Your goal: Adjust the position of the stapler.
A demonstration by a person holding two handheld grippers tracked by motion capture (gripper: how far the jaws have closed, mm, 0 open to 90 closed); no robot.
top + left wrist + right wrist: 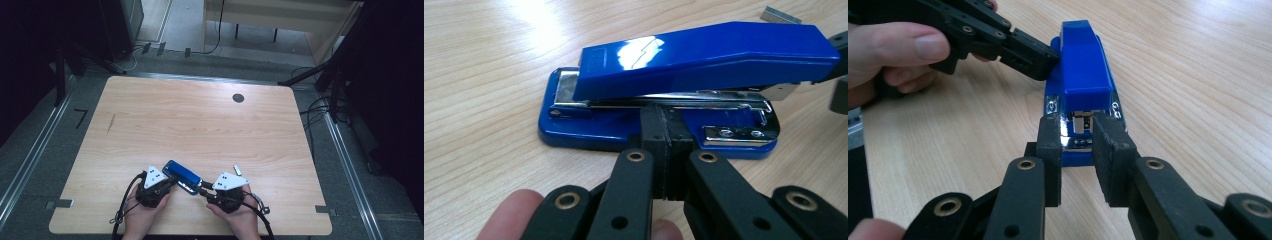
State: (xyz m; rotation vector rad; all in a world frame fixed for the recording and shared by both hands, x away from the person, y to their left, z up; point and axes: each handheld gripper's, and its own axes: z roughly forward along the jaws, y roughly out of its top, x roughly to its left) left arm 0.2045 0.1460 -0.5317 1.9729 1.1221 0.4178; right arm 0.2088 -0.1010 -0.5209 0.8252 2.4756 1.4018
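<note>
- Near the front edge of the wooden table [150, 115]: two hands, each with a gripper, one at each side of a blue stapler [182, 176].
- Left gripper [665, 131]: jaws pressed flat together, nothing between them, tip poking into the long side of the stapler [684, 90], right by the gap between top arm and base.
- Right gripper [1078, 132]: jaws a little apart, one on each side of the stapler's [1079, 85] shiny metal end, close against its sides; cannot tell for sure about a firm pinch.
- Stapler lying flat on its base, slanted between the two grippers, long way pointing from the right gripper [204, 189] up and away toward the left.
- So: long way straight out from the right jaws, sideways across the left gripper [172, 179] tip. Both hands about as near, right one at the end, left one at the middle.
- Just past the right hand: a small strip of staples [238, 170], lying apart from the stapler.
- Farther back: a dark round hole [238, 98] in the table.
</note>
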